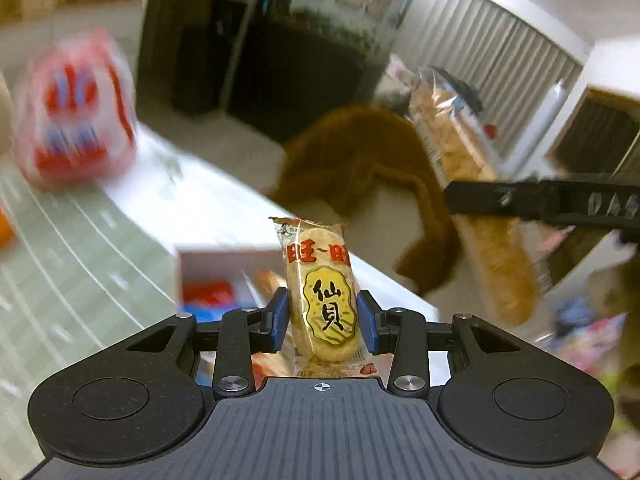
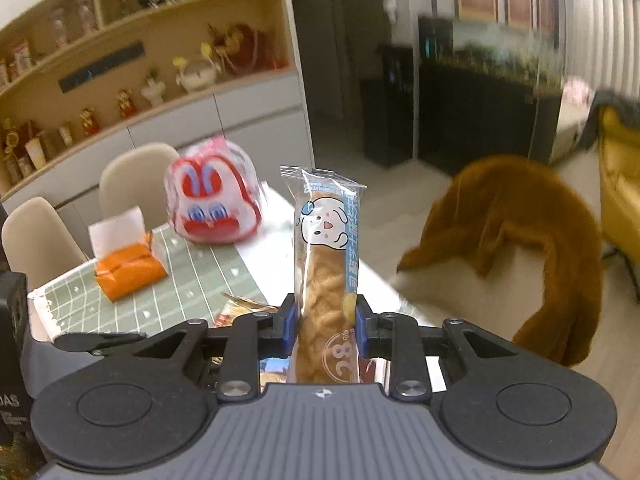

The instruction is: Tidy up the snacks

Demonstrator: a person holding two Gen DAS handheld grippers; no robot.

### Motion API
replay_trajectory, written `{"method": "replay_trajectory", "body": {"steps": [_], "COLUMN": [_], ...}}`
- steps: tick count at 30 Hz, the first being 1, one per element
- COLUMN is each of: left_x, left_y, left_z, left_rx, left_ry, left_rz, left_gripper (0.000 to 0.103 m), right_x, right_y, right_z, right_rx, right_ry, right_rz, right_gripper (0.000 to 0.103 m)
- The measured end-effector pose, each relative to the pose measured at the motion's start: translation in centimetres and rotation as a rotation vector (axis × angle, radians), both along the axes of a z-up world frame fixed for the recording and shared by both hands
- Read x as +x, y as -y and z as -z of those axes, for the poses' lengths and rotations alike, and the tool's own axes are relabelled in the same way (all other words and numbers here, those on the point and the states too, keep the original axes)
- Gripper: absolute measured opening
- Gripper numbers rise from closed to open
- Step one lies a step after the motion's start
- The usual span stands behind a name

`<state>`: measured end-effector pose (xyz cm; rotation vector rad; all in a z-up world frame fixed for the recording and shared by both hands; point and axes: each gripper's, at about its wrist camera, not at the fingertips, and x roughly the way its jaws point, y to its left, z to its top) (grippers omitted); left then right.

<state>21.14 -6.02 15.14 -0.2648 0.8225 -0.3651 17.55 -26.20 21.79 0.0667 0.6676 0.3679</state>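
Standing upright in the left tool (image 1: 323, 316), a rice cracker packet (image 1: 320, 292) is pinched above a white box (image 1: 224, 276) seen only there. The right tool (image 2: 325, 322) grips a braided bread packet (image 2: 326, 264); its view alone shows the orange tissue pack (image 2: 128, 268) on the surface (image 2: 192, 280).

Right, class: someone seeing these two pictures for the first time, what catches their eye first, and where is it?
A yellow rice cracker packet stands upright, clamped in the left claw. A long braided bread stick packet stands gripped in the right claw. Behind them on the table sits a red-and-white cartoon-faced bag.
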Motion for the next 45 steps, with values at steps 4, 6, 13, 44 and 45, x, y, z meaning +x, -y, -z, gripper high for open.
{"method": "replay_trajectory", "body": {"steps": [4,6,13,44,45], "left_x": [1.5,1.8,-0.5,-19.6,-19.2], "left_y": [-1.8,-3.1,-5.1,-4.0,-4.1], "left_z": [2.1,2.7,3.7,14.5,14.5], "left_rx": [-0.003,-0.044,-0.003,0.341,0.337], "left_ry": [0.002,-0.018,-0.025,0.202,0.202], "left_rz": [-0.095,-0.128,-0.164,-0.090,-0.089], "left_gripper": [0.043,0.043,0.043,0.043,0.043], "right_x": [3.7,4.9,4.6,-17.4,-17.2], "right_y": [-1.1,-1.6,-1.7,-8.2,-8.0], "right_z": [4.0,5.6,7.9,24.1,24.2], "right_rx": [0.048,0.064,0.085,-0.118,-0.116], "right_ry": [-0.128,-0.185,-0.200,-0.094,-0.090], "right_rz": [-0.003,0.012,0.035,0.328,0.331], "right_gripper": [0.030,0.044,0.052,0.103,0.103]}}
